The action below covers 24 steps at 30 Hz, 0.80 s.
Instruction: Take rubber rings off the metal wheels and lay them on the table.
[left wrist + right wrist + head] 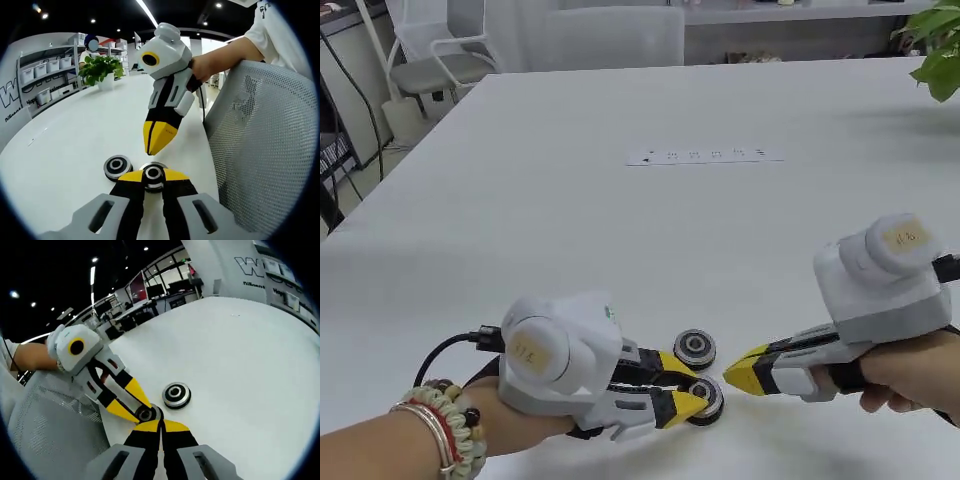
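Observation:
Two metal wheels with black rubber rings lie near the table's front edge. The near wheel (707,398) (153,173) (146,414) sits between the yellow jaws of my left gripper (698,388) (152,178), which is shut on it. The second wheel (694,348) (117,166) (176,394) lies flat and free just beyond it. From the right comes my right gripper (730,377) (160,425) (151,149), shut, with its pointed yellow tips right at the held wheel's rim. Whether those tips touch the rubber ring I cannot tell.
The white table (620,230) stretches wide and bare ahead. A flat white strip (705,155) lies on it farther back. A green plant (935,45) stands at the far right corner, and a chair (440,50) beyond the far left edge. A grey mesh chair back (260,140) is close behind.

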Available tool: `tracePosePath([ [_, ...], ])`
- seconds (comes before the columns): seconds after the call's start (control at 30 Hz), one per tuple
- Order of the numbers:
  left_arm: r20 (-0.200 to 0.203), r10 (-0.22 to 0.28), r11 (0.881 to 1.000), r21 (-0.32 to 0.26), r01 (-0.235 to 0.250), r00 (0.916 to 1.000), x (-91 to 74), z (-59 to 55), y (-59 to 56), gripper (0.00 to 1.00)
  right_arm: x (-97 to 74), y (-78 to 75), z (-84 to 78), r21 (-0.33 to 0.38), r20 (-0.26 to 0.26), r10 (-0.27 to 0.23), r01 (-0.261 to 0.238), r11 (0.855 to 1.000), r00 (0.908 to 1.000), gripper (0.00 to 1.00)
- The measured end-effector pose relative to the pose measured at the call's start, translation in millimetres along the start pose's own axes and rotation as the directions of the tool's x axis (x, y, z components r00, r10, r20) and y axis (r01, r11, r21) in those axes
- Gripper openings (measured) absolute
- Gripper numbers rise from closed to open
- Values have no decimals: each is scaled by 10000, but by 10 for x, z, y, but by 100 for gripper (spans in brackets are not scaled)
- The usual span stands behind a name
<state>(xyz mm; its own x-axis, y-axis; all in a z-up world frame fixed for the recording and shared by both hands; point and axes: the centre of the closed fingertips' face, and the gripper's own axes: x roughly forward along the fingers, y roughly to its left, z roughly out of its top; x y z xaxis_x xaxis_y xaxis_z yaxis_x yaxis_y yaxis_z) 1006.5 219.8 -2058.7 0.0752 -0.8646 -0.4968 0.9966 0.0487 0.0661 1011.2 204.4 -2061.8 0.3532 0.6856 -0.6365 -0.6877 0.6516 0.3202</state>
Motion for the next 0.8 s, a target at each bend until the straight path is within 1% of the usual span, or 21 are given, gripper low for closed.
tracePosePath([
  [0.07,3,-5,10000,-6,5,10000,0,-1,1,8,4,37,0,-281,1,167,-167,9995,9999,0],
  [0.1,13,-11,10000,-6,11,10000,0,0,1,8,7,58,-20,-754,-146,257,-268,9968,9996,1],
  [0.13,15,-17,10000,-9,17,10000,1,1,1,8,13,53,-41,-1072,-283,228,-257,9939,9993,3],
  [0.17,17,-17,10000,-10,17,10000,0,0,2,8,16,56,-61,-1213,-399,223,-270,9922,9990,5],
  [0.27,22,-18,10000,-11,18,10000,0,-2,4,8,29,71,-79,-1479,-465,237,-303,9885,9986,9],
  [0.33,30,-19,10000,-15,19,10000,0,0,4,8,46,92,-86,-1737,-508,309,-393,9840,9982,11],
  [0.4,33,-21,10000,-18,22,10000,0,-1,5,8,67,106,-101,-2130,-609,288,-411,9762,9977,15],
  [0.53,39,-28,10000,-18,28,10000,0,-2,9,8,82,129,-89,-2454,-555,353,-479,9682,9978,19],
  [0.6,40,-30,10000,-21,30,10000,1,-1,11,8,108,163,-136,-2810,-846,453,-674,9573,9954,20],
  [0.63,37,-30,10000,-18,30,10000,1,-1,11,8,122,158,-140,-3064,-860,334,-583,9501,9957,21],
  [0.7,36,-29,10000,-18,29,10000,1,-1,11,8,141,124,-102,-3348,-654,77,-293,9418,9978,25],
  [0.8,40,-29,10000,-25,29,10000,1,-1,12,8,158,109,-91,-3316,-607,21,-222,9432,9982,26],
])
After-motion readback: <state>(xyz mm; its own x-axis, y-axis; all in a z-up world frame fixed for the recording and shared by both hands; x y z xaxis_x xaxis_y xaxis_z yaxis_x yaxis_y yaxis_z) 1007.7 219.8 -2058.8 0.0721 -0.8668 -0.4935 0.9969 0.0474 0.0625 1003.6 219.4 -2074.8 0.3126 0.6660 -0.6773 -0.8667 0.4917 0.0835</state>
